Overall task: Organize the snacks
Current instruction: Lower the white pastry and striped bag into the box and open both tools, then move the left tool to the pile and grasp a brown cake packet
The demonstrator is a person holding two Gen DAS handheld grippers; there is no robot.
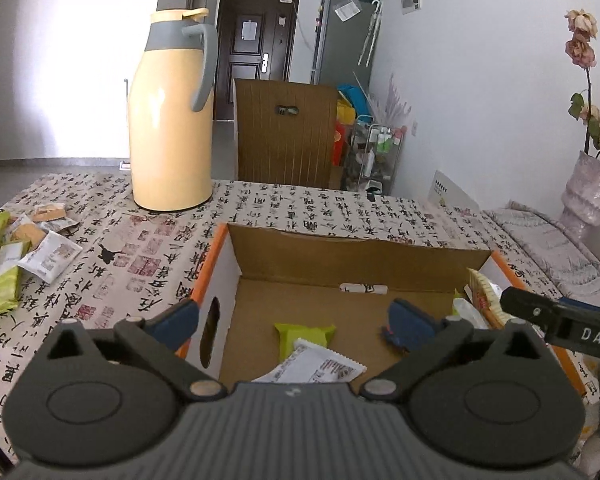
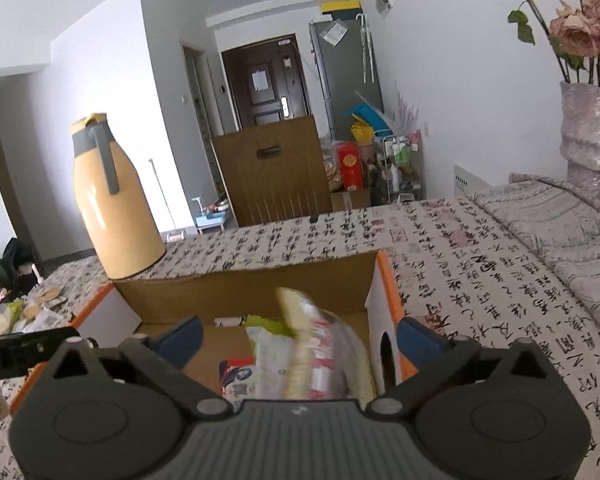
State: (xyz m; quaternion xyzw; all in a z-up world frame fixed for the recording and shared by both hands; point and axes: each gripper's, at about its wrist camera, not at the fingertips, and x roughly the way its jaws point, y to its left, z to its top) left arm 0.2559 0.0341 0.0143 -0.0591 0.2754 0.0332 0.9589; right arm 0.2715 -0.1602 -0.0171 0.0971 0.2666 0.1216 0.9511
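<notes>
**Both grippers spread wide over the cardboard box**

Left gripper (image 1: 294, 320) hangs w/ its blue-padded fingers spread wide, nothing between them. One finger sits outside the left wall of the cardboard box (image 1: 352, 252), the other inside it. Box is open-topped, orange-edged, w/ a cut-out handle hole in the left wall. On the box floor: a green snack packet (image 1: 304, 334) partly under a white snack packet (image 1: 320, 368), both near the front. More packets stand against the right wall.

Right gripper (image 2: 298, 340) is also spread wide, holding nothing; its right finger is beside the box's right wall. Between & below its fingers, inside the box, sits a blurred pale wafer-style packet (image 2: 300, 320), w/ a white bag (image 2: 270, 360) & a red-and-blue packet (image 2: 238, 376) to its left.

Box rests on a table w/ a calligraphy-print cloth (image 1: 148, 248). A yellow thermos jug (image 1: 172, 120) stands behind the box to the left. Loose snack packets (image 1: 24, 256) lie well apart at the table's left edge. A vase of dried roses (image 2: 590, 128) stands far right.
</notes>
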